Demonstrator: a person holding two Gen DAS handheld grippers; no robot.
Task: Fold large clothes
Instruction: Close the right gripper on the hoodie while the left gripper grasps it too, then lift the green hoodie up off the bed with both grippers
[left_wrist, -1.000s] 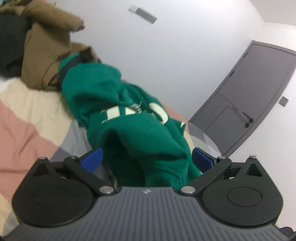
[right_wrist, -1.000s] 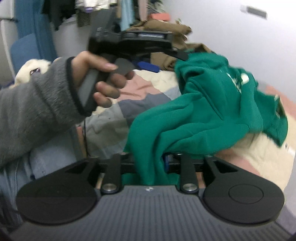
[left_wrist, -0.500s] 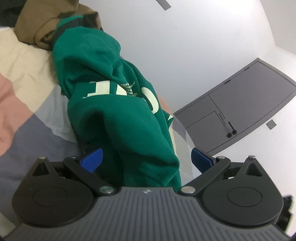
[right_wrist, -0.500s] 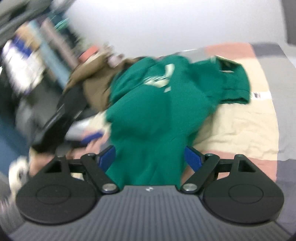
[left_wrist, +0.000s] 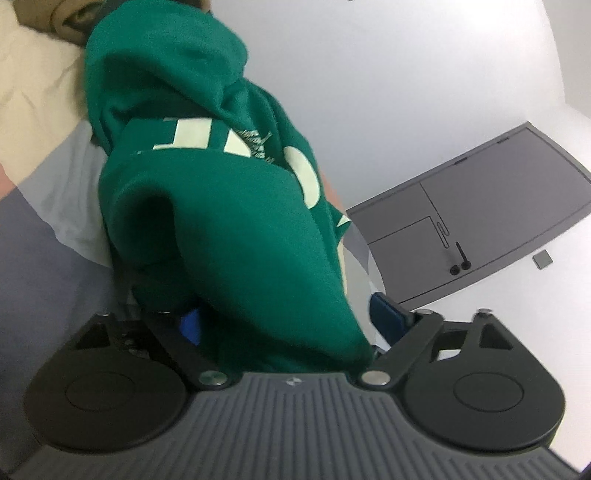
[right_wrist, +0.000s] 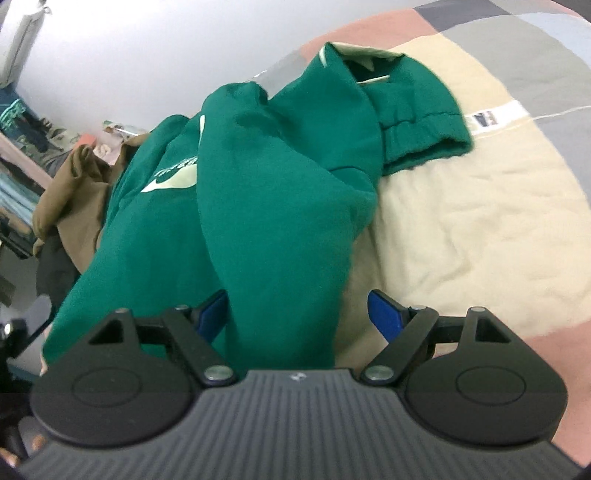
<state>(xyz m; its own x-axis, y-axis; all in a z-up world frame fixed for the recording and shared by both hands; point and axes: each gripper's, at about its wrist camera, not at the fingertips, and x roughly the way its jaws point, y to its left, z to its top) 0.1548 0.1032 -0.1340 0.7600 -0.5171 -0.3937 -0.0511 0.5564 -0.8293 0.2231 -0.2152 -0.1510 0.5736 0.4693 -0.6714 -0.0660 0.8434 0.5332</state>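
The green sweatshirt lies crumpled on the patchwork bed. The left tongs have just been narrowing and the right tongs widening; both stand released, cloth bunched loosely between their pads.

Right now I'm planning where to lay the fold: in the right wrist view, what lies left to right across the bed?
brown garment → green sweatshirt → its ribbed cuff → cream patch of the bedcover

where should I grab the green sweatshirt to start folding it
Probably the ribbed cuff of the green sweatshirt: it lies exposed on the cream bedspread, clear of the bunched body. Come from the bare bedspread side.
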